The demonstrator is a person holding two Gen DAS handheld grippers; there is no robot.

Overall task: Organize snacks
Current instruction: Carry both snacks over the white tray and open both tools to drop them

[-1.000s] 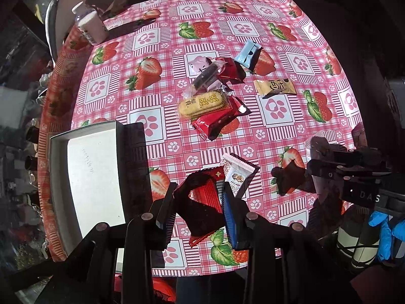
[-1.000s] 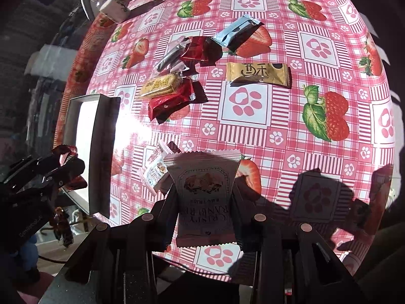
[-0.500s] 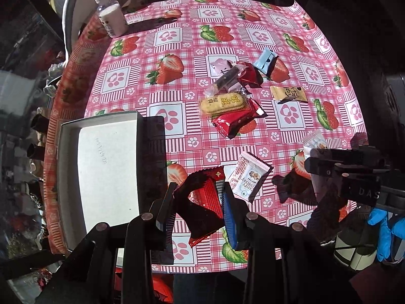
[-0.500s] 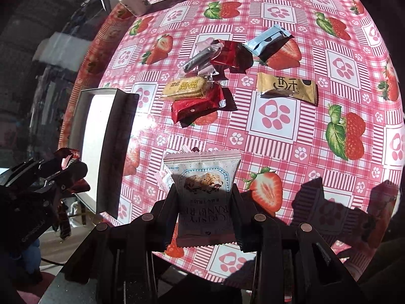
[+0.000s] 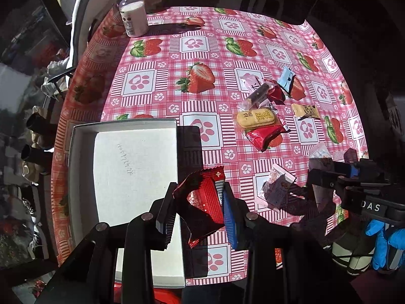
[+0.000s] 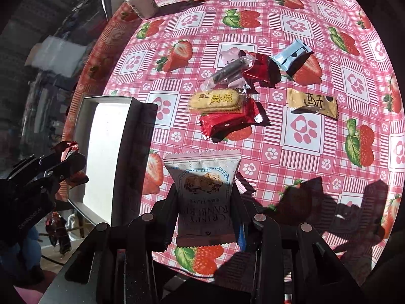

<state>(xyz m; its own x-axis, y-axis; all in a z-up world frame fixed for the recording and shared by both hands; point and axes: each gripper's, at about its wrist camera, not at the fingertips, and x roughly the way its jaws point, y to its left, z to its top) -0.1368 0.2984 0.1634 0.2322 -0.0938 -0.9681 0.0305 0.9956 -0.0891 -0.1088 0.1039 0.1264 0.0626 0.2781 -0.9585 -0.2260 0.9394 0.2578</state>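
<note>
My left gripper [image 5: 197, 202] is shut on a red foil snack packet [image 5: 205, 197], held above the right wall of the white open box [image 5: 121, 157]. My right gripper [image 6: 205, 202] is shut on a pale cranberry snack packet [image 6: 202, 177], held above the table right of the box [image 6: 101, 136]. A small white packet [image 5: 276, 190] lies on the cloth between the grippers. A cluster of snacks lies further back: a yellow biscuit [image 6: 215, 100] on a red packet [image 6: 227, 124], a gold packet [image 6: 312, 102], a blue packet [image 6: 291, 54].
A white bottle [image 5: 133, 12] stands at the table's far left corner. The strawberry tablecloth [image 5: 197, 50] covers the table. A chair back [image 5: 81, 20] stands beyond the far left edge. The other hand's gripper shows at each view's side.
Both grippers have risen and pulled back with their packets. The left one has shifted left, toward the box, which now shows more fully.
</note>
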